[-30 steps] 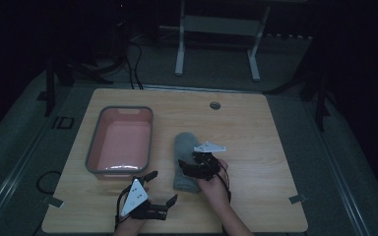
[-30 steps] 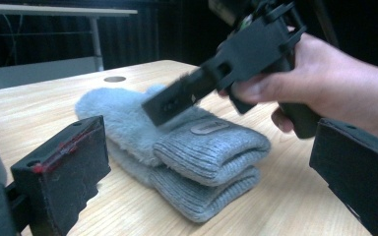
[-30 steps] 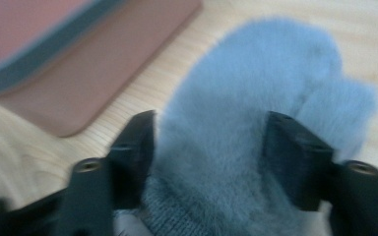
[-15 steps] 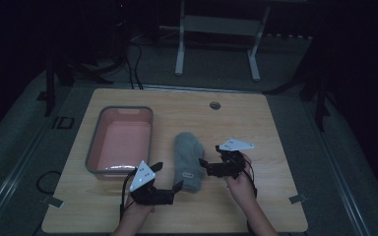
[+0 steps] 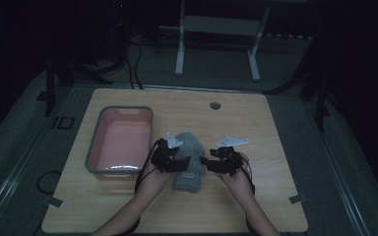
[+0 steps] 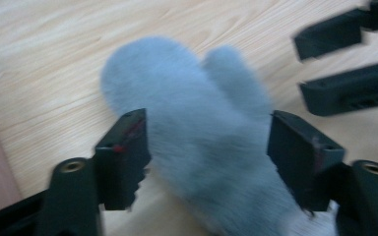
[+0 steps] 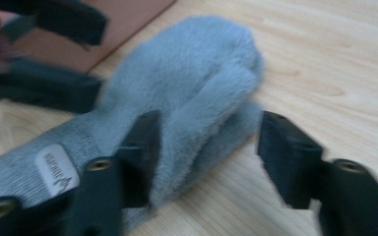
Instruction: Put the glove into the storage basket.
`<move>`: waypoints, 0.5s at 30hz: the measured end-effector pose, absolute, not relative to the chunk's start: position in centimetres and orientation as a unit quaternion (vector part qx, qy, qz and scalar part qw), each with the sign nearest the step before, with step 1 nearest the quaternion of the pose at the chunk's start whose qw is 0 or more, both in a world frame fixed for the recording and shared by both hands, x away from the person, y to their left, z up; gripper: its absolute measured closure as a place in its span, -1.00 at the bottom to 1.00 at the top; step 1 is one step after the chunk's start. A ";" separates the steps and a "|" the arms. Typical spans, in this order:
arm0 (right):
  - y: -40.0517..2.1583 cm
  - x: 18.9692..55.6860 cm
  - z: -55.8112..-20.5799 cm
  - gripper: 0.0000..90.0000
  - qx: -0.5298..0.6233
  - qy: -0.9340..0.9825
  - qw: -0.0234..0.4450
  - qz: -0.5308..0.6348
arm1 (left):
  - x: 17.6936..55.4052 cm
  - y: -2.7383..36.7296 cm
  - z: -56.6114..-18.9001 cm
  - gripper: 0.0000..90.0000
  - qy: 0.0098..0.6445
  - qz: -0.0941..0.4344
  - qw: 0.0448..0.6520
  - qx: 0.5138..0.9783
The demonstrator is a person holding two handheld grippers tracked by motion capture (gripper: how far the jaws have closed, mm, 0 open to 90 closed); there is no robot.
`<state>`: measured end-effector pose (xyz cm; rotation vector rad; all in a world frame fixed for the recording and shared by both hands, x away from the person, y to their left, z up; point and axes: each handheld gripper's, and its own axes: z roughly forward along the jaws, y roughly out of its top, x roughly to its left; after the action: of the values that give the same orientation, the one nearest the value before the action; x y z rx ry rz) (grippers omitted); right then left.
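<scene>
pretty early on, by the look of it. grey fuzzy mitten lying flat on the wooden table, just right of the pink bin, cuff w/ a little label toward the person's side, thumb on the right. not in the bin, not lifted.

left gripper in on the mitten's left edge, right gripper on its right edge, so flanked from both sides. in the left gripper view, mitten sitting between the two black jaws, jaws halfway spread, just been closing in. fur brushing the left pad maybe, gap on the other side, so not pinching yet imo. blurry tho.

right gripper view: mitten w/ thumb side poking between the jaws, left jaw up against the fur, right jaw clear w/ bare table showing between it and the mitten. also just been closing, also half spread, no real squeeze yet. other gripper visible far side, near the bin corner.

so done: both grippers lined up either side. left to do, guessing: finish the squeeze, get a proper hold on both edges, then lift or fold, prob over to the bin since empty and right there. could slip, fur looks soft and squishy.
</scene>
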<state>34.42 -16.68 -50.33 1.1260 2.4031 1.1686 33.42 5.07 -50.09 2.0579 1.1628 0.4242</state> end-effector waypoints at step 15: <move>-14.9 36.6 -54.7 -0.12 0.429 0.831 0.039 0.353 | 35.4 4.8 -54.4 -0.14 0.491 0.097 0.326 0.802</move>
<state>36.65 -14.94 -54.73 1.3160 2.5470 1.0810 35.45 4.80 -54.42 2.1023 1.2857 0.2531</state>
